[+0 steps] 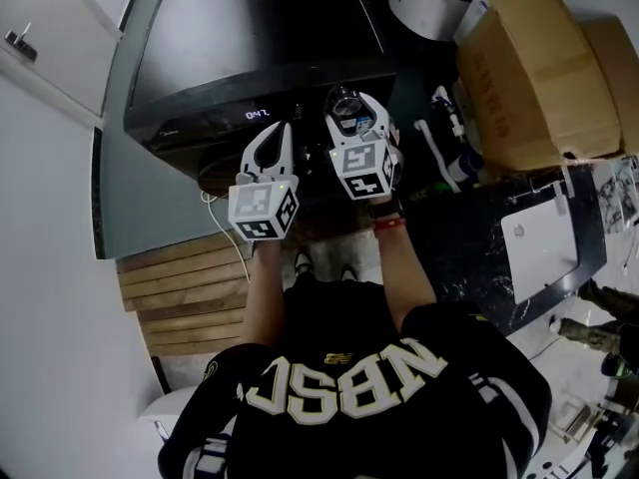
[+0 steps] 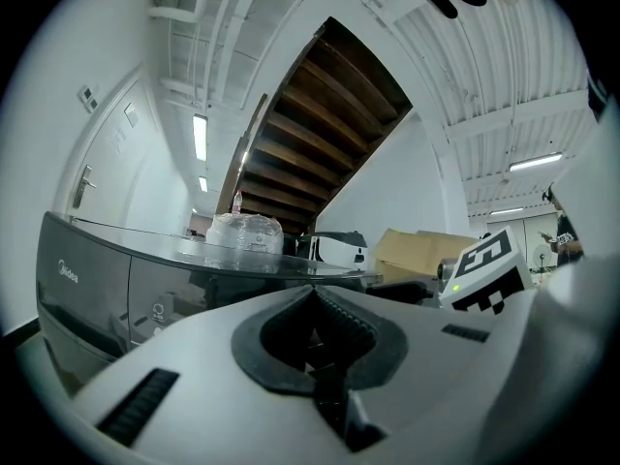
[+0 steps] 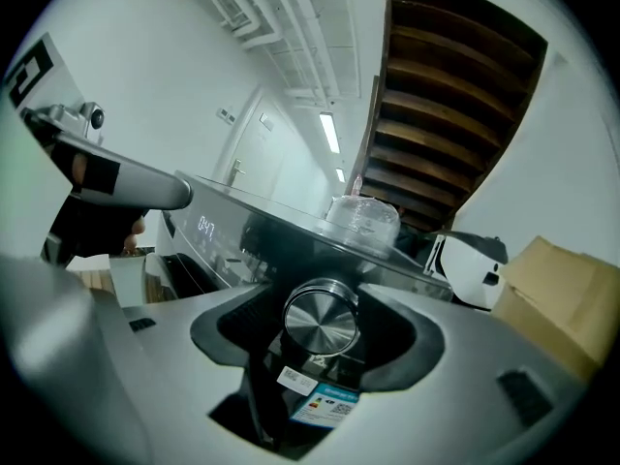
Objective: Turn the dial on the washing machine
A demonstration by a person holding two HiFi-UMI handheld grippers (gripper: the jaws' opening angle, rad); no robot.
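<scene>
Your right gripper (image 1: 357, 110), fingers open, straddles the dial (image 3: 322, 325) on the washing machine (image 1: 250, 48), set to clamp; left gripper (image 2: 312, 303), fingers closed and empty, waits alongside

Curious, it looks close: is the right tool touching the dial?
Apart. Right gripper view shows gaps on both sides between dial and right tool.

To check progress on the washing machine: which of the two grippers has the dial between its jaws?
The right gripper: the silver dial sits between its open jaws. The left gripper has its jaws together, with nothing between them.
</scene>
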